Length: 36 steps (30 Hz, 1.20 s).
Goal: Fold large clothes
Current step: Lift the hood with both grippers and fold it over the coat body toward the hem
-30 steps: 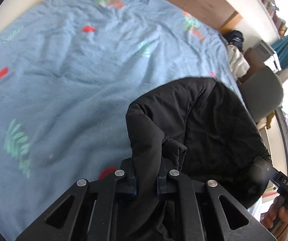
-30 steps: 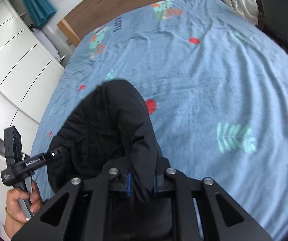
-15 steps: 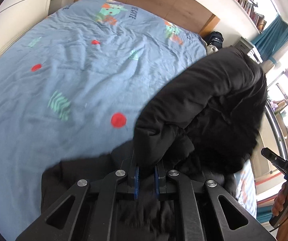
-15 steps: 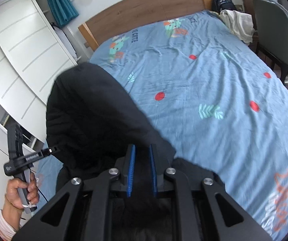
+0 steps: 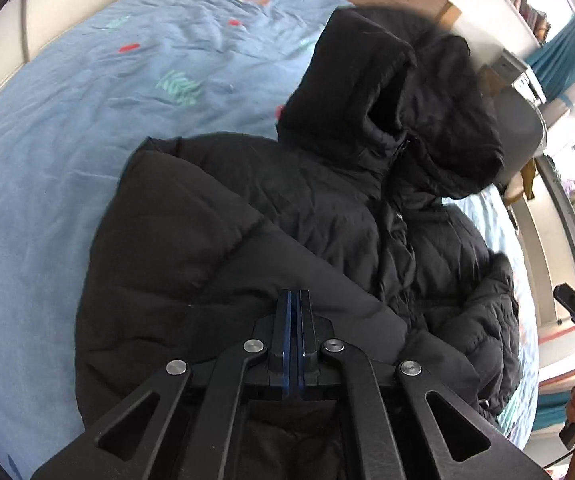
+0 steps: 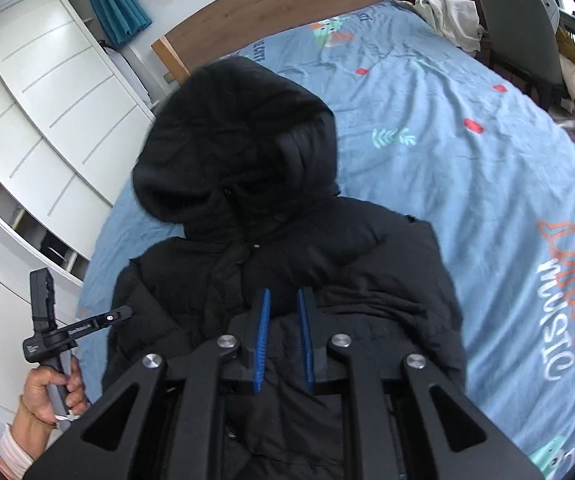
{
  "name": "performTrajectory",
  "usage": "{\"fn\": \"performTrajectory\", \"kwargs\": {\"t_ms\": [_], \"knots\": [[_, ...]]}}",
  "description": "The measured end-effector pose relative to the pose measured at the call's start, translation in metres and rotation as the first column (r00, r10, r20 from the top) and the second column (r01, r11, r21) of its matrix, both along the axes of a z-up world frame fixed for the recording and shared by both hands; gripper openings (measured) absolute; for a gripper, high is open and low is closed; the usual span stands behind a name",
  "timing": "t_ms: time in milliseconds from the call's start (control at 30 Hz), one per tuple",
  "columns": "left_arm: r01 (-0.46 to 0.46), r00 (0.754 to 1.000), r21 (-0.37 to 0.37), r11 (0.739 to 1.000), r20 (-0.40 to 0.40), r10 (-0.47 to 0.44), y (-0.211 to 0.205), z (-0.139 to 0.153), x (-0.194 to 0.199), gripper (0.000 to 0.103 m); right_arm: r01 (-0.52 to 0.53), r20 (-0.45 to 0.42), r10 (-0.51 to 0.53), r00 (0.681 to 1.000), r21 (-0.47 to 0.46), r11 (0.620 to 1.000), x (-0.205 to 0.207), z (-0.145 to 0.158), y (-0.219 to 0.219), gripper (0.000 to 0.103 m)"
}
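Blue bedspread point(image 5: 47, 168) is lying bare beyond both jaws; black jacket point(image 5: 307, 216) is sprawling beneath them, left gripper point(image 5: 294, 296) closed empty, right gripper point(image 6: 284, 294) nearly closed, gripping nothing.

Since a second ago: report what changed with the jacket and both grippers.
The black jacket, which was bunched and hanging from both grippers, was swung up and now lies spread front-up on the bed, with its hood toward the headboard. The left gripper has its pads together now, with no fabric showing between them. The right gripper still seems clamped on fabric. The bed itself is unchanged.
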<state>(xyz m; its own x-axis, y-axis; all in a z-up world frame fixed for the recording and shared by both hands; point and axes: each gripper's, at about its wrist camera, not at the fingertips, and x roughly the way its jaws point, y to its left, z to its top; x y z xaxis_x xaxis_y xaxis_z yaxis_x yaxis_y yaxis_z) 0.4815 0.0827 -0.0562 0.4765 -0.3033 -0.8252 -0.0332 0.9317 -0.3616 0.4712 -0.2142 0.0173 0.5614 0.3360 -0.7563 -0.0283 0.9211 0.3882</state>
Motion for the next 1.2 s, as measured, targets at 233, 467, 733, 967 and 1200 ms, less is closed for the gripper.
{"fn": "performTrajectory", "kwargs": {"t_ms": [233,467,733,967,1200], "knots": [[-0.007,0.995,-0.021,1.000,0.102,0.009,0.004,0.031,0.071,0.048,0.001,0.042,-0.001,0.999,-0.006,1.000,0.060,-0.001,-0.011,0.015],[0.008,0.994,-0.035,0.999,0.113,-0.004,-0.010,0.018,0.160,0.070,-0.005,0.046,0.003,0.999,0.060,0.998,0.145,-0.025,-0.012,0.033],[-0.003,0.998,-0.053,0.999,0.070,0.007,-0.008,0.001,0.246,0.081,0.030,0.026,-0.034,0.999,0.125,0.992,0.237,-0.049,-0.018,0.065],[-0.090,0.995,-0.120,0.989,0.036,0.095,0.005,-0.022,0.302,0.083,0.092,-0.004,-0.093,0.996,0.192,0.977,0.314,-0.078,-0.024,0.066],[-0.110,0.994,-0.161,0.981,-0.014,0.109,0.002,-0.043,0.328,0.083,0.103,-0.036,-0.098,0.995,0.201,0.974,0.363,-0.100,-0.019,0.067]]}}
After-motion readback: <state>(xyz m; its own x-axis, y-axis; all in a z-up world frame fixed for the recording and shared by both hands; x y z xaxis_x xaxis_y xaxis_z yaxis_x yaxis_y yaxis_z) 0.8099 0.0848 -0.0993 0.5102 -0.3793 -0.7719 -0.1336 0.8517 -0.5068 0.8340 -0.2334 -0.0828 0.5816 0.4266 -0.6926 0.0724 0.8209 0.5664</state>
